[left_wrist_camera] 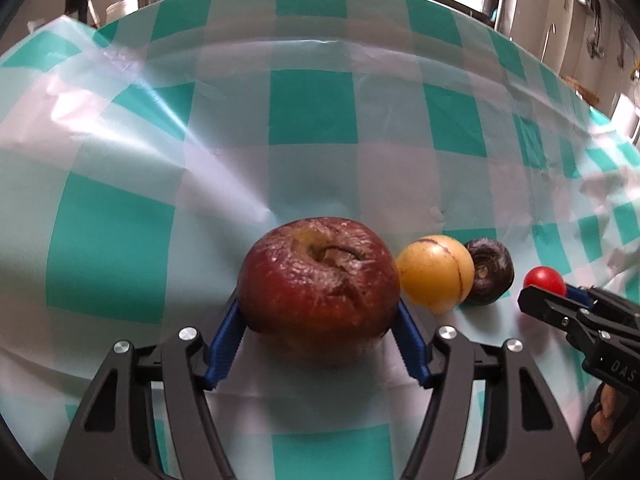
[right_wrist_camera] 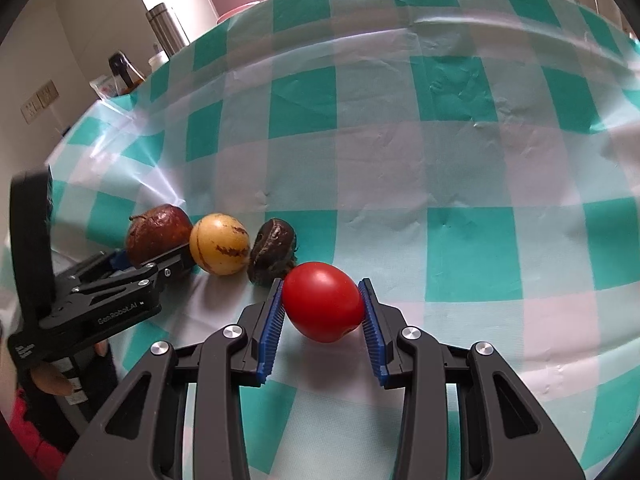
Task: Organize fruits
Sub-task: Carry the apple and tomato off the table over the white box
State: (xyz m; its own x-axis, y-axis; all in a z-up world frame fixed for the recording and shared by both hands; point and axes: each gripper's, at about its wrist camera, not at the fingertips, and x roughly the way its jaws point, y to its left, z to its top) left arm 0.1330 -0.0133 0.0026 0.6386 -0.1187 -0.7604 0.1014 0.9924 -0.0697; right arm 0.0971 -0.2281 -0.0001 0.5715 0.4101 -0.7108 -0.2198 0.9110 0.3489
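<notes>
Left wrist view: a teal-and-white checked cloth covers the surface (left_wrist_camera: 312,120), with bottles and a window beyond its far edge and open cloth ahead. The left gripper (left_wrist_camera: 318,334) has its jaws clamped on a wrinkled red apple (left_wrist_camera: 318,280). Right of the apple sit a yellow fruit (left_wrist_camera: 436,272), a dark fruit (left_wrist_camera: 490,272), then a red tomato (right_wrist_camera: 322,300) clamped in the right gripper (right_wrist_camera: 322,320).

Right gripper (right_wrist_camera: 323,307): blue ribbed pads pressed on a smooth red tomato (right_wrist_camera: 322,302).
Row of fruit: wrinkled dark-red apple (right_wrist_camera: 158,232), round yellow fruit (right_wrist_camera: 219,245), shrivelled dark-brown fruit (right_wrist_camera: 272,248).
Left gripper (right_wrist_camera: 160,254): at the apple.
Surface: teal-and-white checked tablecloth (right_wrist_camera: 460,184).
</notes>
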